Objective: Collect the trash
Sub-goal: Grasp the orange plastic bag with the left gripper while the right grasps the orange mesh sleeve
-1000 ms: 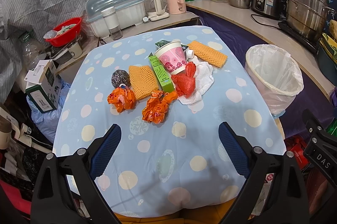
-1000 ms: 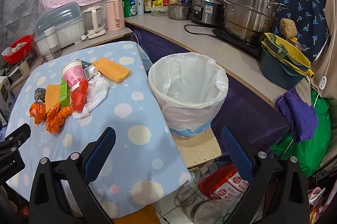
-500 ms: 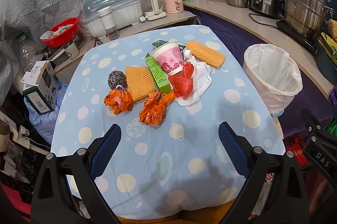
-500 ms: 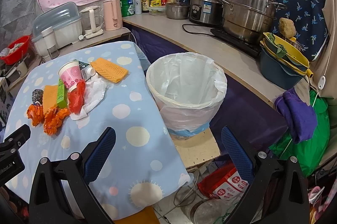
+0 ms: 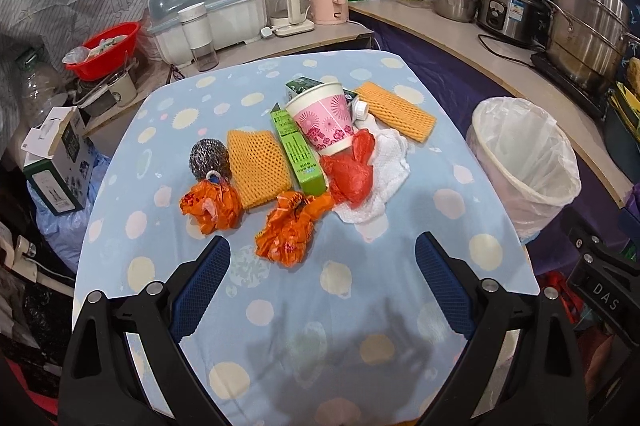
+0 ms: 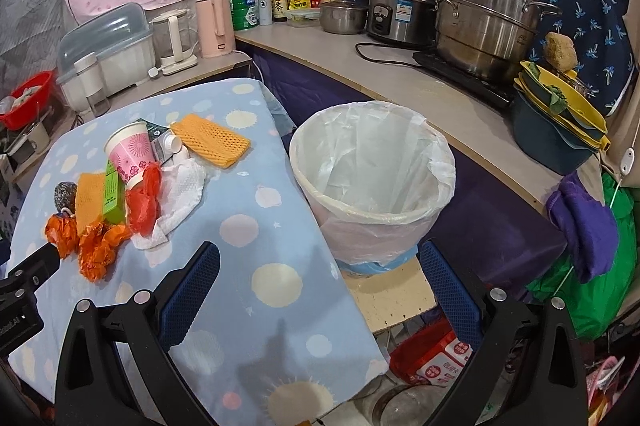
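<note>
Trash pile heaped mid-table, well apart from lined bin off the table's right edge — presumably staged for short transfers. Left gripper spread wide, empty, just short of the nearest orange wrapper. Right gripper likewise spread, empty. Green box flat, long axis running away from the left camera.

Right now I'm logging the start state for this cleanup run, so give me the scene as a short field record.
surface: table with blue dotted cloth
trash pile: pink paper cup, green carton, red plastic bag, white tissue, two orange wrappers
also there: steel scourer, two orange foam nets
bin: white lined bin, right of table, looks empty
left gripper: open, empty
right gripper: open, empty
progress: nothing collected yet
</note>
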Demonstrator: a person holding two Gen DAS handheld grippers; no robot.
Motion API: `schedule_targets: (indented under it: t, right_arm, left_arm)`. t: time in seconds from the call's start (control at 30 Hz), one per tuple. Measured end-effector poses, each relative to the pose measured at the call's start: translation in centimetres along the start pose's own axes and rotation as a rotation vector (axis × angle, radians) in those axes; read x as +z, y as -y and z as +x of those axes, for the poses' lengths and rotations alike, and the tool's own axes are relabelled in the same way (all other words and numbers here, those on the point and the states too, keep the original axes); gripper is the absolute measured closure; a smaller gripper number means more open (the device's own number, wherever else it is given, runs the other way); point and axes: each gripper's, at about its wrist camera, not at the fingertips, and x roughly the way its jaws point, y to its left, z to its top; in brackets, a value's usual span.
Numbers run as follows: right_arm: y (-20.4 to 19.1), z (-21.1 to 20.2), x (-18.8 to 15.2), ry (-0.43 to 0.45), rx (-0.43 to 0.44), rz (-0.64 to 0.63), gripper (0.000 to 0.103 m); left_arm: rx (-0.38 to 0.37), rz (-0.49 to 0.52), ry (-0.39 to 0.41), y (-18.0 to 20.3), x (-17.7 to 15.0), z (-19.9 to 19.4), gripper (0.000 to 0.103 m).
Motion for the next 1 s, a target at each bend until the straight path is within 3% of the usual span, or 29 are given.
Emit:
schedule_targets:
  t: [0.3, 0.7, 0.9, 1.0]
  right_arm:
    - [-3.8, 5.3, 3.5, 0.017, 0.07, -0.033, 0.007]
    - [-10.8, 13.6, 7.5, 0.007, 0.108, -0.131, 0.008]
    - [-13.6, 17.9, 8.3, -0.034, 0.116, -0.176, 0.019]
    - [-14.5, 19.8, 8.4, -0.071, 0.128, -0.182, 0.03]
  left_arm:
    - [-0.009, -0.028, -0.079, -2.4, 1.8, 5.1, 0.013]
    - [0.048, -0.135, -0.11, -8.6, 3.2, 10.4, 0.012]
    - [0.039, -0.193, -0.139, -11.3, 3.0, 12.3, 0.01]
    - [0.028, -0.209, -0.156, -12.5, 2.7, 13.2, 0.01]
